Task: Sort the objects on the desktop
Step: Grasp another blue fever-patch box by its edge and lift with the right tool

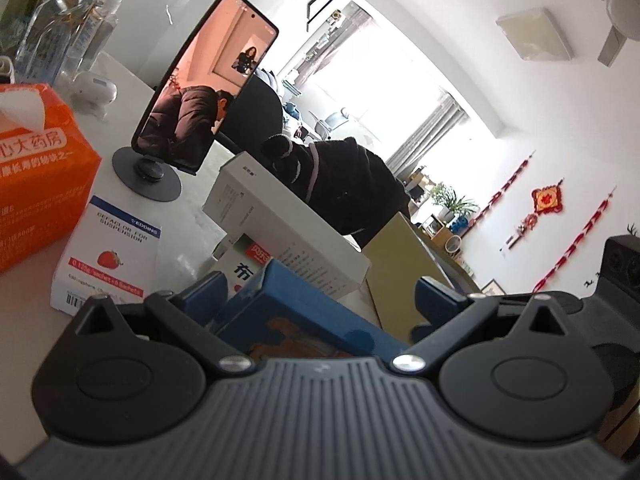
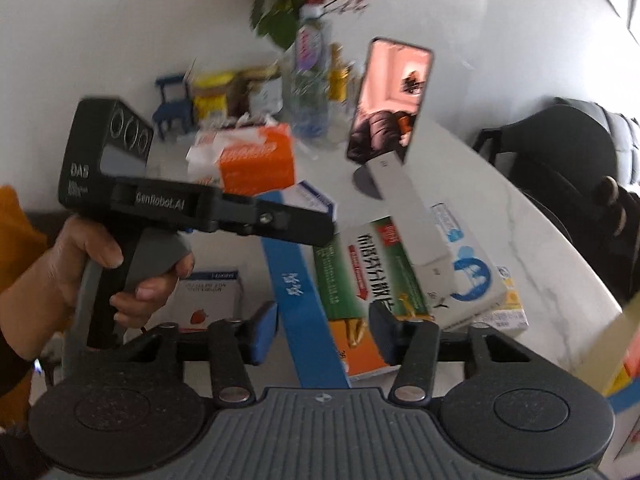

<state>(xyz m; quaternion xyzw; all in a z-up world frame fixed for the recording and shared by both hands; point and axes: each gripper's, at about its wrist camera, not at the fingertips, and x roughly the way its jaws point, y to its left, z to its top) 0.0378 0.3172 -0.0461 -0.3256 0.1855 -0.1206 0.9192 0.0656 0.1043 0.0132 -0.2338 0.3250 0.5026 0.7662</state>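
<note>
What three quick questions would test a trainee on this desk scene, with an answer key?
1. True or false: the phone stands propped on a round-based holder.
2. Which colour is the tissue box? A green, B orange, C black.
3. Fill in: the white medicine box lying beside the tissue box shows a picture of a ____.

Key: 1 true; 2 B; 3 strawberry.
</note>
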